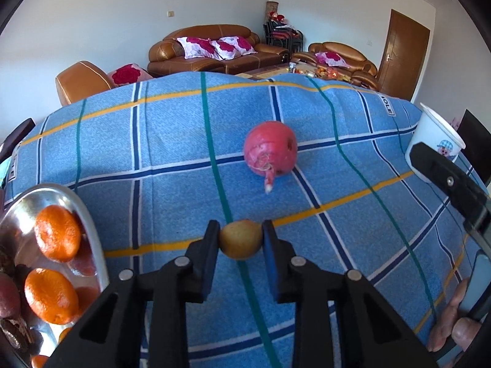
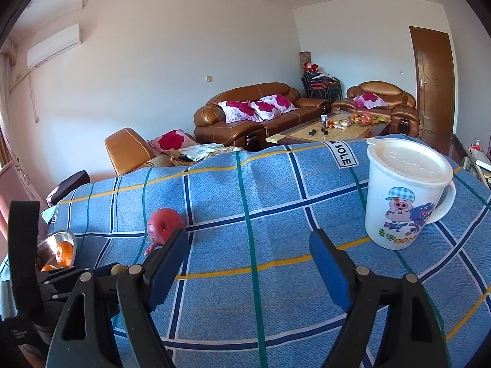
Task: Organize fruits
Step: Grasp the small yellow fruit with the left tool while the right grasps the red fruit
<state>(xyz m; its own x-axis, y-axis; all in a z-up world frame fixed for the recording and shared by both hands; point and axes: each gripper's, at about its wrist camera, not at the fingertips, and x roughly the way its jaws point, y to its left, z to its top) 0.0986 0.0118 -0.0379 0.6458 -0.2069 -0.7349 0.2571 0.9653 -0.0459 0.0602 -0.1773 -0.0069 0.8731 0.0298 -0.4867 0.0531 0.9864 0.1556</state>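
Note:
My left gripper is shut on a small round yellow-brown fruit, pinched between its blue pads just above the blue checked cloth. A red round fruit with a stalk lies on the cloth beyond it, also in the right wrist view. At the left stands a shiny metal bowl holding oranges and some dark fruits. My right gripper is open over bare cloth with nothing between its fingers.
A white lidded mug with a cartoon pig stands at the right, near the right gripper. A person's hand holds that gripper. Brown sofas and a low table lie beyond the cloth's far edge.

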